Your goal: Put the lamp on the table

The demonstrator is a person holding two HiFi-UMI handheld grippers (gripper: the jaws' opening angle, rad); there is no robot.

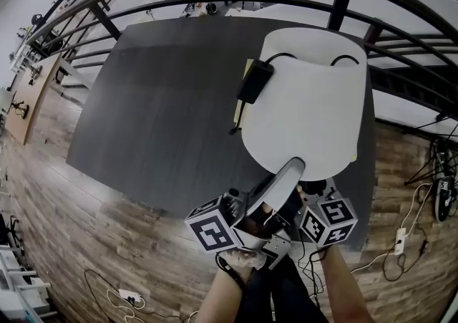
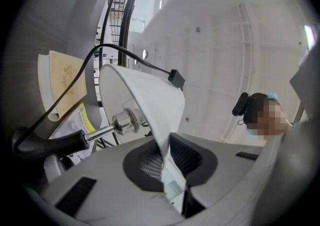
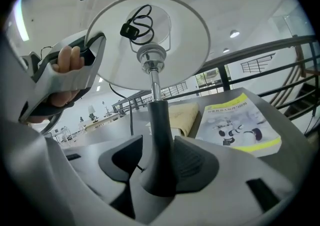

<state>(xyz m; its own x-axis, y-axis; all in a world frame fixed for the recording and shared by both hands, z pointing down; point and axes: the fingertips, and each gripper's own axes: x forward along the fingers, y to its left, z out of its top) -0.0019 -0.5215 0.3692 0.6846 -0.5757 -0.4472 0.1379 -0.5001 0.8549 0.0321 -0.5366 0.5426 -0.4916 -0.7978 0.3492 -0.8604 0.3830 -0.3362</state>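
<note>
The right gripper fingers clamp the lamp stem, its long axis running straight out from them; left gripper fingers pinch the shade rim, lamp seemingly tilted.

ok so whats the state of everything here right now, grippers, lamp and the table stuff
left gripper: shut on the lampshade rim
right gripper: shut on the lamp stem
lampshade: held up between both grippers
cord: loose, draped over the lampshade
booklet: closed, lying flat on the table
table: lamp not set down on it yet
</note>
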